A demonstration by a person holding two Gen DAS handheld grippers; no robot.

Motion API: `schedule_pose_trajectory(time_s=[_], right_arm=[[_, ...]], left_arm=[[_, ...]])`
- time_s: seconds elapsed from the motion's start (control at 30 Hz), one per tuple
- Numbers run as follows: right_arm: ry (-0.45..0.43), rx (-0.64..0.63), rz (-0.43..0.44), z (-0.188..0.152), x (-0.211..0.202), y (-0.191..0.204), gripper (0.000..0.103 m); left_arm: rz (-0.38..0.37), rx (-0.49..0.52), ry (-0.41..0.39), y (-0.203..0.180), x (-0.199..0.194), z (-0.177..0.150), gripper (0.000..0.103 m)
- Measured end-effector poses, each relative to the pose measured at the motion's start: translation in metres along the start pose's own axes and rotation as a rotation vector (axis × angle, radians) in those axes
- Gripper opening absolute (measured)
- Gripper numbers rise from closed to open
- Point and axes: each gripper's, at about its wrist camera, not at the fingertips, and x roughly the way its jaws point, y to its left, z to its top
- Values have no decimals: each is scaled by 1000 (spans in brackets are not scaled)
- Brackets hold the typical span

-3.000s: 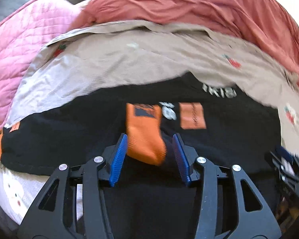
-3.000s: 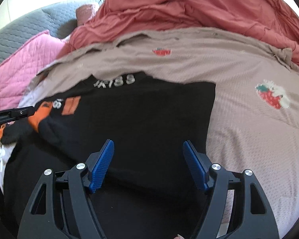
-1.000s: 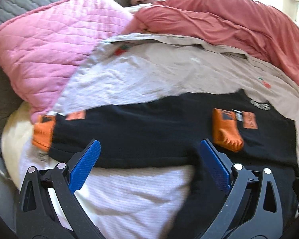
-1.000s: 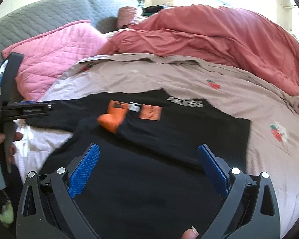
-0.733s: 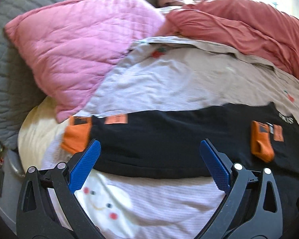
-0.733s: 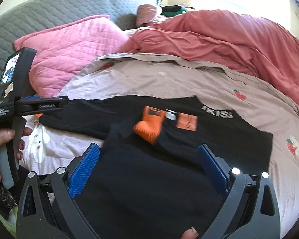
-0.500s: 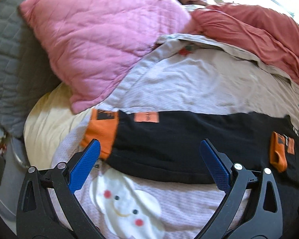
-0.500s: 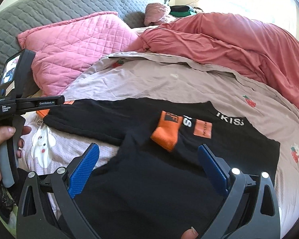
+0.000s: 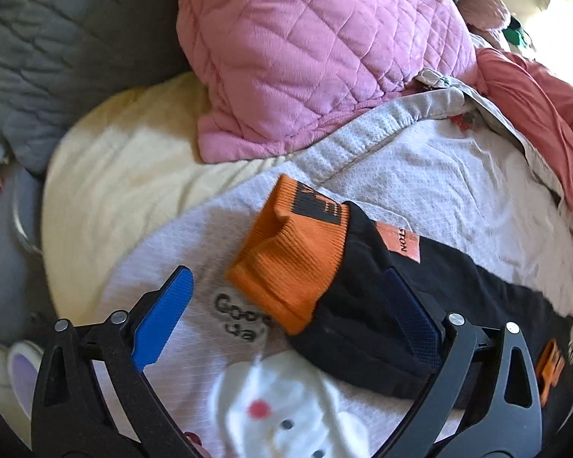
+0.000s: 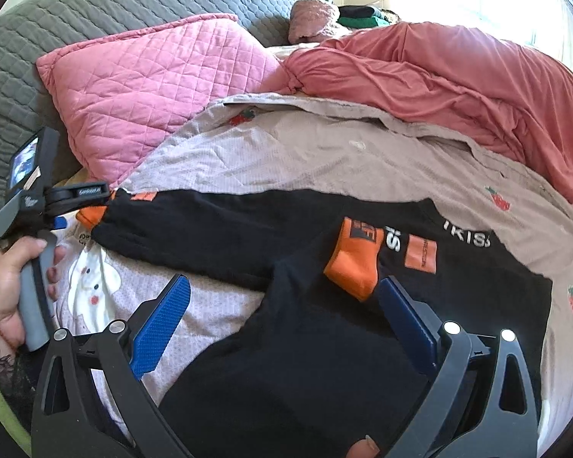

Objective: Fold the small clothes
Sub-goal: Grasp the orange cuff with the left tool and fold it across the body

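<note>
Left wrist view: my left claw is spread wide and its jaws have just been closing a little. The orange cuff of the outstretched sleeve lies between them, with neither blue pad pressing it yet. The cuff rests on the pale bedsheet, below the pink quilted pillow. The rest of the black sweatshirt runs off to the right.

Right wrist view: my right claw is spread and holds nothing, hovering over the garment's lower body. The black sweatshirt lies flat on the bed. One sleeve is already folded across the chest, its orange cuff beside the printed lettering. The other sleeve extends toward the person's hand on the left tool.

Assessment: the second sleeve fold is in hand. The next move calls for pinching that cuff squarely, lifting it clear of the sheet, and carrying it across the chest without dragging the body out of line.
</note>
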Motion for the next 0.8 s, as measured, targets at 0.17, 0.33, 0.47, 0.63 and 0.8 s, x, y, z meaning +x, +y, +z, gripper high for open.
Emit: schedule_pose_trajectory(time_s=[0.17, 0.33, 0.47, 0.63, 0.8], right_arm=[[20, 65, -28, -14, -4, -24, 98], [21, 151, -74, -27, -16, -59, 98], [23, 198, -116, -36, -23, -87, 98], [15, 276, -159, -46, -34, -125, 98], [3, 348, -201, -53, -43, -158, 98]], left_arm=[[-69, -28, -3, -5, 6, 2, 27], [-196, -4, -62, -19, -13, 3, 10], [-305, 43, -100, -38, -32, 4, 9], [-428, 178, -134, -86, -64, -13, 9], [-601, 325, -109, -147, -87, -55, 9]])
